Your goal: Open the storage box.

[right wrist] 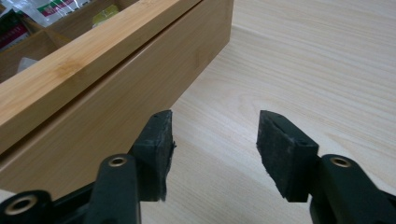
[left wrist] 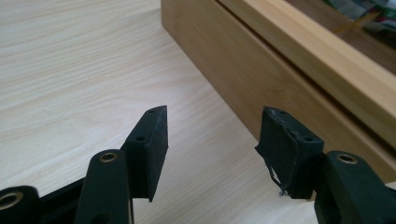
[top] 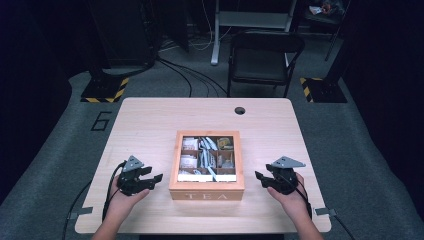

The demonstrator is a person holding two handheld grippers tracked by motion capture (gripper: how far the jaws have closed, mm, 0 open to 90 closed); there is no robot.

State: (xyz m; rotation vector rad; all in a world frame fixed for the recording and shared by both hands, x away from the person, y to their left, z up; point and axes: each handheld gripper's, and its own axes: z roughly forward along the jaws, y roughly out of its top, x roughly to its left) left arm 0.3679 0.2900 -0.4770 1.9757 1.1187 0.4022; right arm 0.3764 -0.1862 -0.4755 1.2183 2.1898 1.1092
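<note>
Both the left gripper (top: 152, 178) and right gripper (top: 262, 179) rest with jaws spread and empty, the wooden tea box (top: 206, 192) lying between them just beside each; an uneven squeeze would likely skid it across the table (top: 145, 120).

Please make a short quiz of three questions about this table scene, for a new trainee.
1. True or false: the left tool is holding a tea bag.
2. What word is printed on the front of the wooden box?
3. The box lies: A) left of both tools, B) between the two tools, C) on the chair.

Key: 1. False, both the left and the right tool are open and empty. 2. TEA. 3. B.
</note>
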